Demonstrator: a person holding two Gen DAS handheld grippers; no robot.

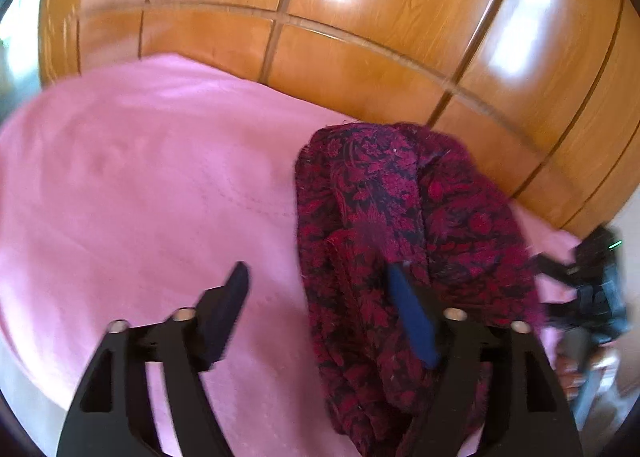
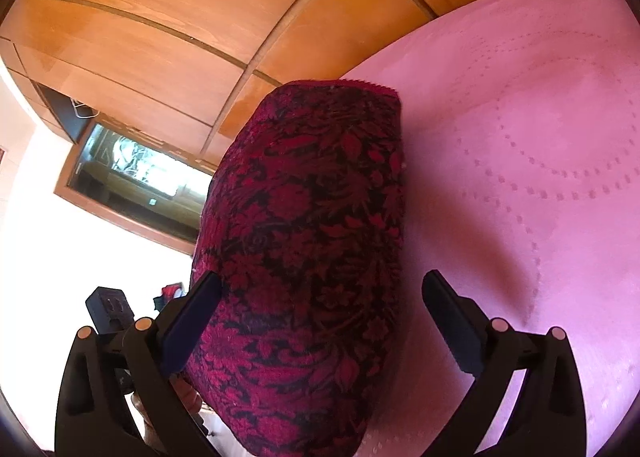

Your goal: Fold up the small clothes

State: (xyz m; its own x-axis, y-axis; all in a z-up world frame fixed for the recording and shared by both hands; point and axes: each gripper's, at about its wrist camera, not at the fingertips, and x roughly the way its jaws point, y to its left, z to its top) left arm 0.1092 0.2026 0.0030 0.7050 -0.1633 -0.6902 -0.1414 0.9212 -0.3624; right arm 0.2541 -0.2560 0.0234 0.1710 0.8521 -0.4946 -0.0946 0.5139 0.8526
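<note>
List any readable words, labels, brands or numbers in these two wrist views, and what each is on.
None can be read.
The red and black floral cloth carries pattern only, no lettering.
The pink bedcover shows stitched dots only.
The wooden panels are bare.
The framed glass panel shows blurred shapes, too unclear to read.

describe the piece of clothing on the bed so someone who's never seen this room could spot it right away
Find the pink bedcover in front of the wooden panelling. Near its edge lies the folded cloth, the only dark thing there: crimson flowers and leaves on black.
</note>
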